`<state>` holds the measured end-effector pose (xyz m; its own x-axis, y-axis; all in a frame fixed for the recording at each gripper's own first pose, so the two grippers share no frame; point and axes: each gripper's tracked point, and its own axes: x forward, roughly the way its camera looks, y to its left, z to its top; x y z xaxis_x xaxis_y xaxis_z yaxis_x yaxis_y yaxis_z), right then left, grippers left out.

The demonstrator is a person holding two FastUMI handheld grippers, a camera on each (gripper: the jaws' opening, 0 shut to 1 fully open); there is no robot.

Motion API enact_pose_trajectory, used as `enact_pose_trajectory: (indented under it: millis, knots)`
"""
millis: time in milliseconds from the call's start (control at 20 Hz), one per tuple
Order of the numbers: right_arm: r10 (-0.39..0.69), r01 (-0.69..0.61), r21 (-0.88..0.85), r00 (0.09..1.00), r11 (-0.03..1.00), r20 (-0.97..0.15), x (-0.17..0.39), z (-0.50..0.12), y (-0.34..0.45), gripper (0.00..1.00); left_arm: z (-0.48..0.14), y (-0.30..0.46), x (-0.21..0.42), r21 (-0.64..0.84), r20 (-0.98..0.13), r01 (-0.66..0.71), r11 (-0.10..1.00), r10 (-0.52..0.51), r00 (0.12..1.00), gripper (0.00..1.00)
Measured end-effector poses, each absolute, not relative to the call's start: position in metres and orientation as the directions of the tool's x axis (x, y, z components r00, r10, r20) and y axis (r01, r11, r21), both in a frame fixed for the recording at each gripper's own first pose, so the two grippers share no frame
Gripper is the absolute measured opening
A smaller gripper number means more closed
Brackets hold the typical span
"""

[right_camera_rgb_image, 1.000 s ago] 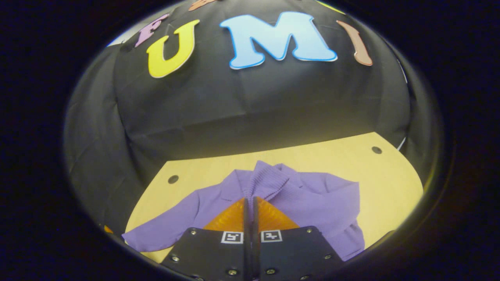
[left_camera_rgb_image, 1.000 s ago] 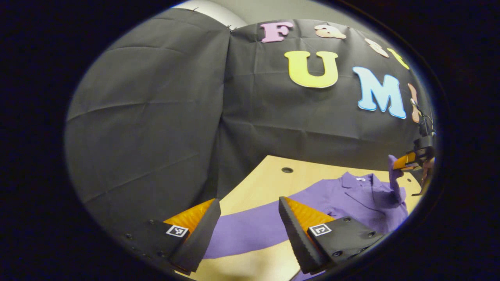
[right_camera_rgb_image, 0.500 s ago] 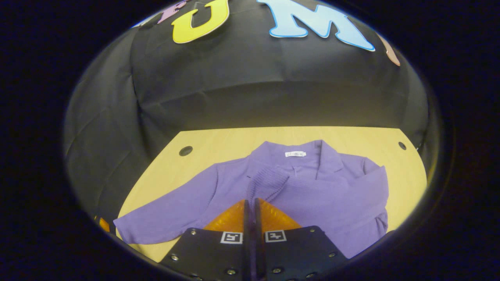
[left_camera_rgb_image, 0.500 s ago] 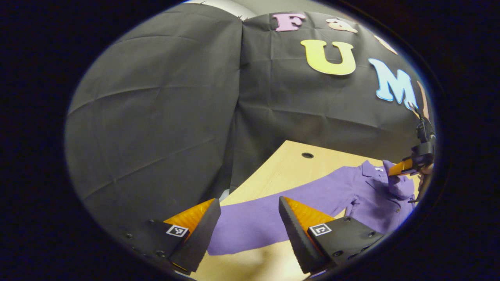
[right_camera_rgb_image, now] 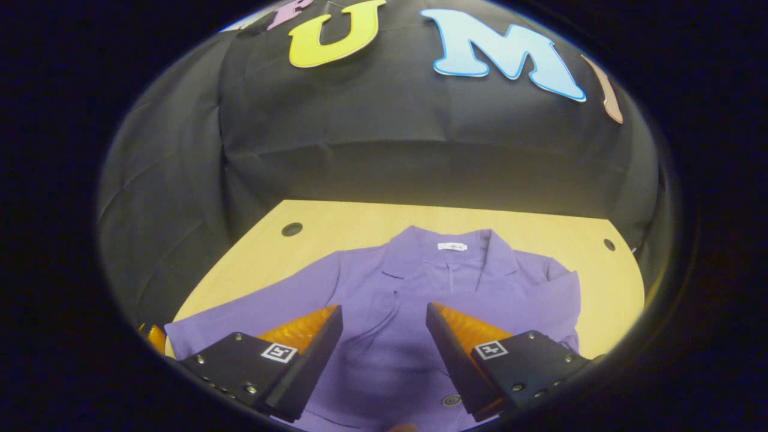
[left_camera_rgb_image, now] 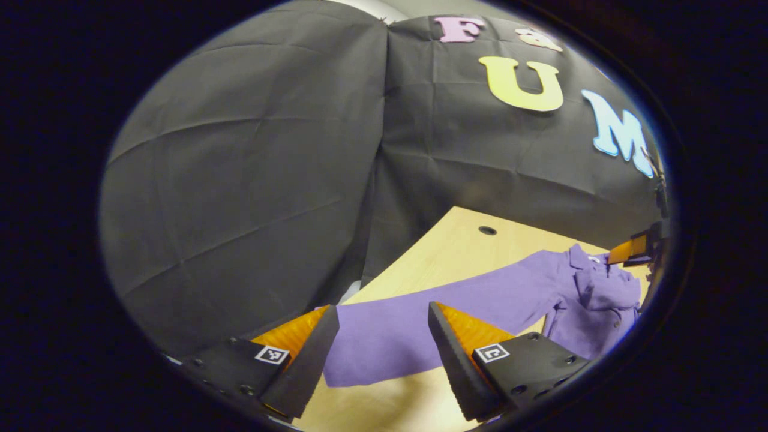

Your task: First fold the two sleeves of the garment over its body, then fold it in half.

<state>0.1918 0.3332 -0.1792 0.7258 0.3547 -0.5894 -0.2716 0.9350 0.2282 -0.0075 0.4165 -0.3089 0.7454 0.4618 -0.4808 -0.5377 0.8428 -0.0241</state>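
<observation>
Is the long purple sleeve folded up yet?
Not yet. The sleeve lies stretched flat across the table, away from the shirt's body.

Both views are dim toward the rim and brightest low in the middle, where light from above falls on the pale table [right_camera_rgb_image: 360, 219] ahead of the fingers. The black cloth wall [left_camera_rgb_image: 240, 180] soaks up light, showing only soft creases. A faint shadow lies on the table between the left gripper's [left_camera_rgb_image: 382, 354] fingers. Fisheye bending curves the table edges strongly. The focus is fairly sharp, softening near the edges; there is no glare.
</observation>
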Motion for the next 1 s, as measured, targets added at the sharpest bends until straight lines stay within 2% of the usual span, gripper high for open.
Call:
enact_pose_trajectory:
  millis: [200,250,300,350,500,600,650,700,750,900,950,1000]
  knots:
    - [0.376,-0.293,0.235,0.727,0.927,-0.574,0.178,-0.166,0.338,0.91,-0.344,0.440,-0.028,0.005,-0.570,-0.631,0.776,0.521,0.636,0.94]
    - [0.380,-0.297,0.238,0.728,0.925,-0.571,0.175,-0.165,0.339,0.91,-0.356,0.442,-0.034,0.003,-0.608,-0.651,0.759,0.518,0.601,0.99]
    - [0.385,-0.303,0.239,0.726,0.923,-0.570,0.171,-0.163,0.340,0.91,-0.366,0.445,-0.036,-0.005,-0.638,-0.665,0.747,0.510,0.578,0.94]
    - [0.389,-0.308,0.237,0.725,0.921,-0.569,0.166,-0.162,0.341,0.91,-0.373,0.445,-0.038,-0.009,-0.657,-0.674,0.738,0.504,0.560,0.94]
    - [0.398,-0.320,0.238,0.721,0.917,-0.567,0.154,-0.158,0.344,0.91,-0.380,0.443,-0.040,-0.010,-0.681,-0.679,0.734,0.493,0.542,0.98]
    - [0.405,-0.324,0.243,0.721,0.914,-0.563,0.146,-0.154,0.343,0.91,-0.381,0.441,-0.042,0.017,-0.695,-0.668,0.744,0.489,0.527,0.95]
    - [0.409,-0.326,0.247,0.722,0.913,-0.559,0.143,-0.152,0.344,0.91,-0.382,0.441,-0.042,0.031,-0.694,-0.662,0.749,0.493,0.525,1.00]
    - [0.413,-0.328,0.250,0.722,0.911,-0.555,0.141,-0.150,0.344,0.91,-0.383,0.441,-0.044,0.045,-0.697,-0.659,0.751,0.496,0.518,1.00]
    - [0.415,-0.329,0.253,0.723,0.910,-0.552,0.137,-0.148,0.343,0.91,-0.382,0.441,-0.043,0.049,-0.695,-0.659,0.751,0.500,0.517,0.95]
    - [0.422,-0.329,0.265,0.727,0.906,-0.542,0.132,-0.143,0.340,0.91,-0.379,0.440,-0.040,0.047,-0.693,-0.655,0.754,0.497,0.523,0.98]
    - [0.420,-0.326,0.266,0.728,0.907,-0.542,0.131,-0.142,0.339,0.91,-0.377,0.439,-0.038,0.040,-0.691,-0.649,0.760,0.490,0.531,0.94]
    - [0.418,-0.323,0.267,0.728,0.908,-0.543,0.130,-0.143,0.337,0.91,-0.379,0.435,-0.034,0.038,-0.690,-0.649,0.760,0.490,0.533,0.85]
